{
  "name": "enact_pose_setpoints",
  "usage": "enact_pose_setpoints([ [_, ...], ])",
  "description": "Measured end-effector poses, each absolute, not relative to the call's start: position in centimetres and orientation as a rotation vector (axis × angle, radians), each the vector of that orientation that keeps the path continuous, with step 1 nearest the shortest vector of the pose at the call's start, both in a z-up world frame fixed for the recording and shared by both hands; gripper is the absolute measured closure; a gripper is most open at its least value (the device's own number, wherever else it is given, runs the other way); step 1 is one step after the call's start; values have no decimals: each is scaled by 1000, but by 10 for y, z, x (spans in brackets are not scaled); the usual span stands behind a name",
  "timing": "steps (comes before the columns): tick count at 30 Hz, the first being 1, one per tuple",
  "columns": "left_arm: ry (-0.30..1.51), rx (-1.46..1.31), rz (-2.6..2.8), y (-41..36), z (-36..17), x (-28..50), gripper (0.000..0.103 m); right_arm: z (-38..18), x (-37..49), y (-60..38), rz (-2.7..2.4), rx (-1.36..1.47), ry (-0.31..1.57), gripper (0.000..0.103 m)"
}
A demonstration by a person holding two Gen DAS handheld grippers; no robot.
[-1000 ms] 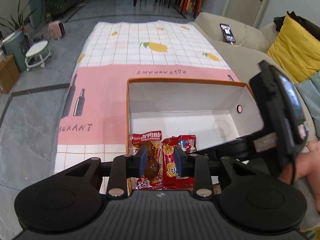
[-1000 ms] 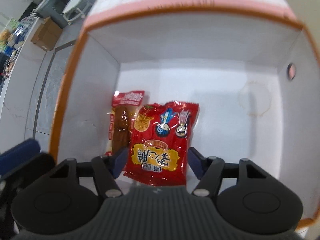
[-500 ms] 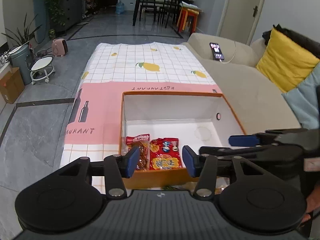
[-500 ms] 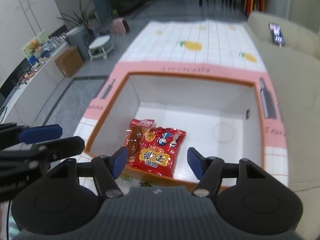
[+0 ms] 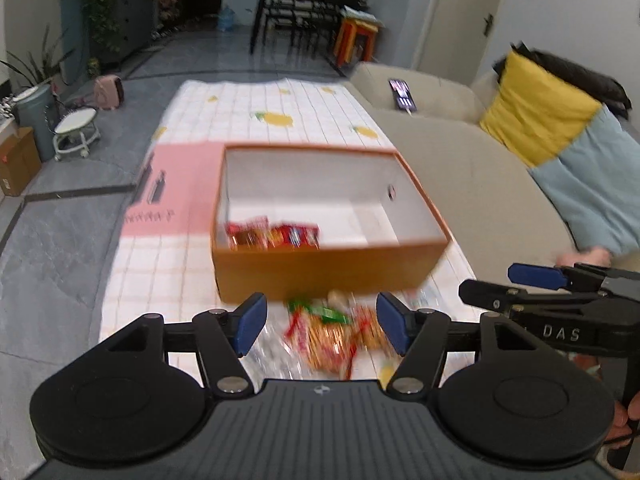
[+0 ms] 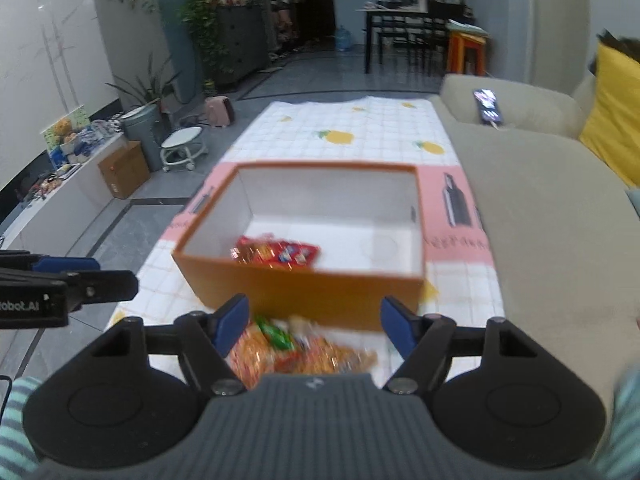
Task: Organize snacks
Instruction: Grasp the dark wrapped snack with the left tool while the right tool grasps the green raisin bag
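In my left wrist view, the left tongs (image 5: pixel 318 322) are wide and their jaws are opening, with nothing gripped. The loose snack packets (image 5: pixel 334 332) lie on the desk (image 5: pixel 160 272) below the gap, near its front edge, just before the orange box (image 5: pixel 328 272). The box stands in the middle of the desk on the checked cloth. Two red packets (image 5: pixel 274 236) lie inside it, at the near left corner. The right tongs (image 5: pixel 536 280) show at the right edge, empty.

In my right wrist view, the right tongs (image 6: pixel 314 326) are also opening and hold nothing. The loose packets (image 6: pixel 296 354) are blurred under them, in front of the box (image 6: pixel 304 288). The red packets (image 6: pixel 278 252) rest inside near the front wall. The left tongs (image 6: pixel 68 276) reach in from the left edge.
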State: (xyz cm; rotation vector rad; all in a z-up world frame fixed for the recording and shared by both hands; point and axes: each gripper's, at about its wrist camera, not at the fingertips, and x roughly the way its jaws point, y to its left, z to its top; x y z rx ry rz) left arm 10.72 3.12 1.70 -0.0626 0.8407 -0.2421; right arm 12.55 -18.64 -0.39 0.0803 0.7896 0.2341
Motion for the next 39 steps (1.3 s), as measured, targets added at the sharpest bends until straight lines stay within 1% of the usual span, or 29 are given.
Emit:
enact_pose_setpoints([
  [5,943,-109,-228,35,-7,87,29,-23,91,-193,214,110,846,33],
  [12,1079,-149,-189,34,-48,64,30,-53,60,-177,236,107,937,33],
  [14,1120,-157,-176,33,-58,63,32,-61,56,-171,252,96,967,35],
  [15,1136,-165,-167,33,-63,62,32,-64,55,-168,261,92,981,38],
  [17,1156,-188,-160,35,-71,63,32,-67,56,-166,278,98,998,39],
  [21,1129,-192,-168,39,-71,67,32,-76,64,-164,286,110,1027,42],
  [24,1110,-120,-223,33,-70,77,32,-84,74,-160,301,139,1065,45],
  [27,1107,-67,-223,31,-75,88,32,-93,84,-153,313,133,1091,46],
  [32,1139,-6,-311,29,-93,101,33,-115,98,-144,336,132,1159,51],
  [39,1177,49,-355,27,-109,113,33,-139,112,-142,356,176,1228,52],
])
